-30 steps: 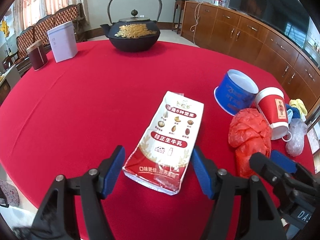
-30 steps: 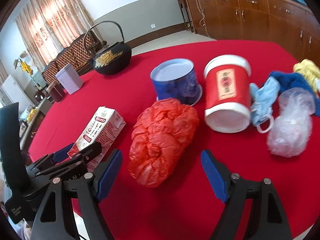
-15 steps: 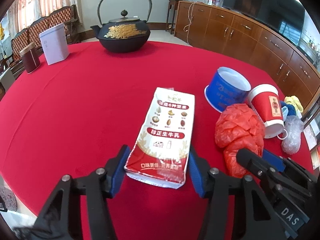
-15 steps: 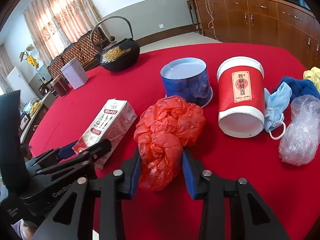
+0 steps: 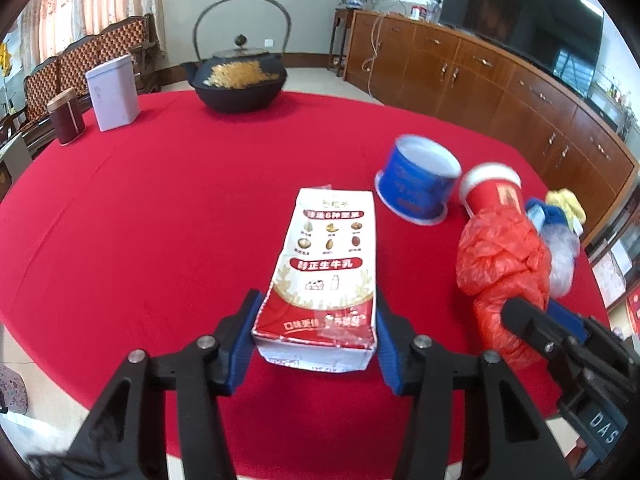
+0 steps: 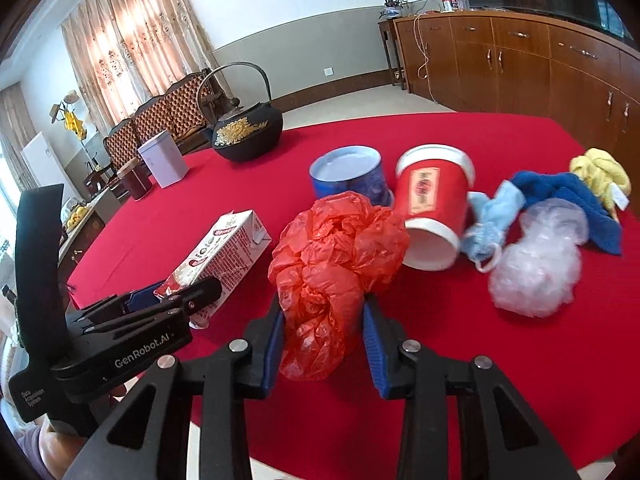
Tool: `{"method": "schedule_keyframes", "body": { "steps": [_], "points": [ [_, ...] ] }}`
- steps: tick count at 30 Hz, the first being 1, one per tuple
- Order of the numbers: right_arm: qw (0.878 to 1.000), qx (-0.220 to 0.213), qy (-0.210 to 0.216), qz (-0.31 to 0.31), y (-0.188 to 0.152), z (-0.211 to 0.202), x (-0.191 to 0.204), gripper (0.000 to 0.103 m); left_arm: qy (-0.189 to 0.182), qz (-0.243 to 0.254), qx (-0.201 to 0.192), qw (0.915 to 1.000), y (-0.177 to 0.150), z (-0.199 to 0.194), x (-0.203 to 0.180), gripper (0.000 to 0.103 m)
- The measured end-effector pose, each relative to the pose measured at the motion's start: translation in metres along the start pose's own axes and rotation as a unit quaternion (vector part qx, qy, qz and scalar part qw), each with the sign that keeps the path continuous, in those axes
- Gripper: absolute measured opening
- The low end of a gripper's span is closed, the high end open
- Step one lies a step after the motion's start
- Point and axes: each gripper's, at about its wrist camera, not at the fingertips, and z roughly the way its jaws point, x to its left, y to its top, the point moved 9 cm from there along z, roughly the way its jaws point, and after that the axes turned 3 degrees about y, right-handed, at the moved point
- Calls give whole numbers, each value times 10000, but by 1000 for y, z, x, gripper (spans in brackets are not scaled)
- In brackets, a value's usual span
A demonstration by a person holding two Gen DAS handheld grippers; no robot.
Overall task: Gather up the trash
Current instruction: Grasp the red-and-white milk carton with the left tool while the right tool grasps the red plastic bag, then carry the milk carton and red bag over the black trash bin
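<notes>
Pick-up step in hand; left tongs (image 5: 316, 334) clenched on the near end of the milk carton (image 5: 326, 276), right tongs (image 6: 323, 332) clenched on the crumpled red plastic bag (image 6: 336, 256); both items at the bench's near edge; next move, by judgement: lift clear without loosening; no bin visible; bench (image 5: 160, 220) red-clothed, round; iron kettle (image 5: 240, 80) at far side; wooden cabinets (image 6: 540, 60) beyond.

Against the view one second back, the left hand-held gripper (image 5: 316, 334) is now pressing both blue pads against the near end of the milk carton (image 5: 326, 276), having been spread wide of it. The right hand-held gripper (image 6: 323, 344) is likewise pinching the crumpled red plastic bag (image 6: 336, 252), and the bag is standing taller, partly covering the blue cup (image 6: 348, 174).
</notes>
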Motion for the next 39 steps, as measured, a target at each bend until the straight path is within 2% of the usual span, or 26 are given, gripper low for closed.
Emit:
{"method": "schedule_keyframes", "body": {
  "steps": [6, 11, 16, 23, 31, 39],
  "points": [
    [9998, 129, -76, 97, -18, -11, -19, 39, 55, -42, 226, 9997, -13, 4, -12, 55],
    [9995, 226, -71, 216, -27, -11, -30, 39, 232, -36, 225, 9995, -8, 13, -14, 58],
    [9995, 225, -47, 212, -28, -12, -33, 39, 209, -46, 312, 9993, -7, 24, -16, 56],
    [9997, 142, 27, 176, -27, -21, -32, 39, 249, -55, 21, 9997, -7, 3, -20, 53],
    [9997, -133, -21, 205, -24, -66, -43, 39, -10, 64, -253, 9997, -2, -38, -51, 53],
    [9968, -530, -302, 523, -30, -134, -92, 39, -512, 479, -355, 9969, -10, -72, -124, 52]
  ]
}}
